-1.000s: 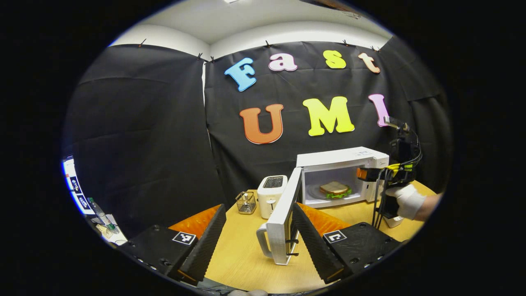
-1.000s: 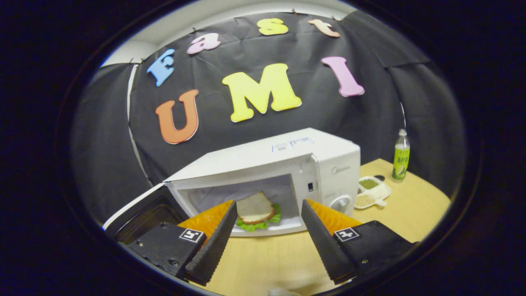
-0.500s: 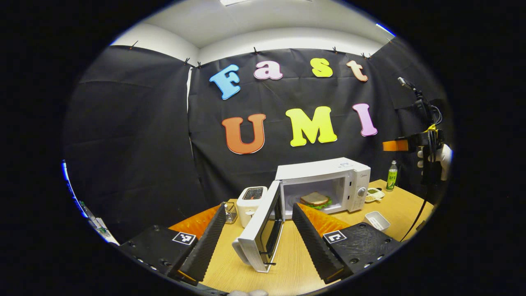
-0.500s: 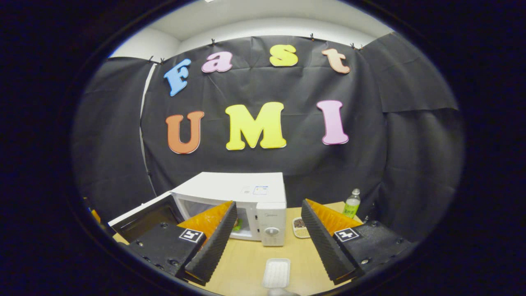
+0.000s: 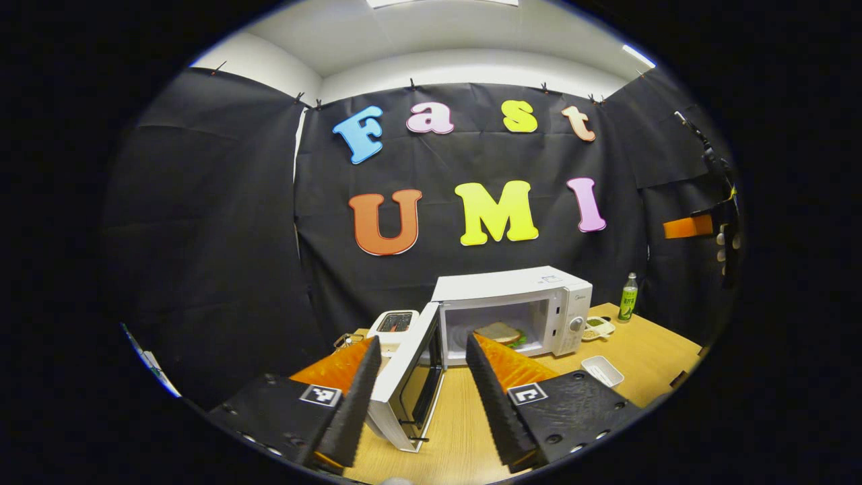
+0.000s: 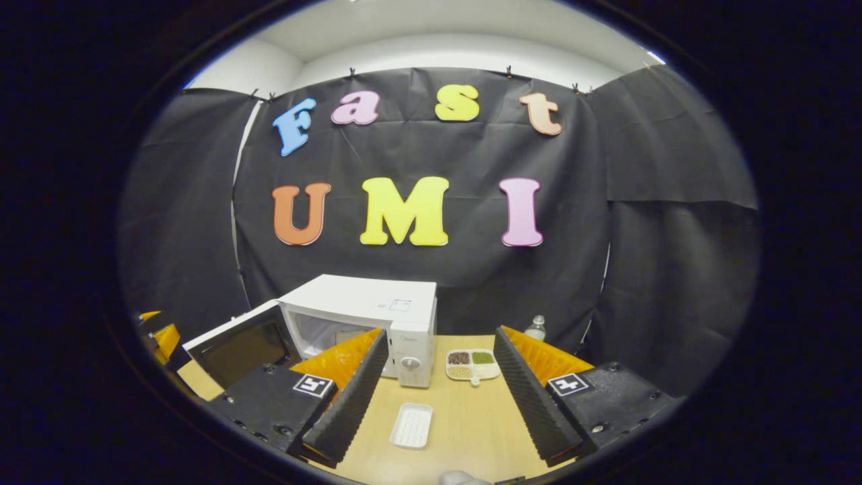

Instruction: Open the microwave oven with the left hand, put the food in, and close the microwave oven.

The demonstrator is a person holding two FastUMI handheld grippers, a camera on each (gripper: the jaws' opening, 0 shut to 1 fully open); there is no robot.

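Black cloth hangs behind the wooden bench [image 6: 465, 431], where the white microwave [image 5: 518, 296] stands with its door [image 5: 411, 380] swung wide open. Inside it lies the sandwich [image 5: 500, 333] on the turntable. My left gripper [image 5: 421, 397] hangs in front of the door, its fingers apart and holding nothing; the door edge shows between them. My right gripper [image 6: 438, 397] is well back from the microwave, fingers also apart and empty, above a small white tray [image 6: 411, 426]. Near the microwave sits a dish of beans [image 6: 472, 362], with a bottle [image 5: 628, 296] behind it and a toaster [image 5: 392, 325] at its left.
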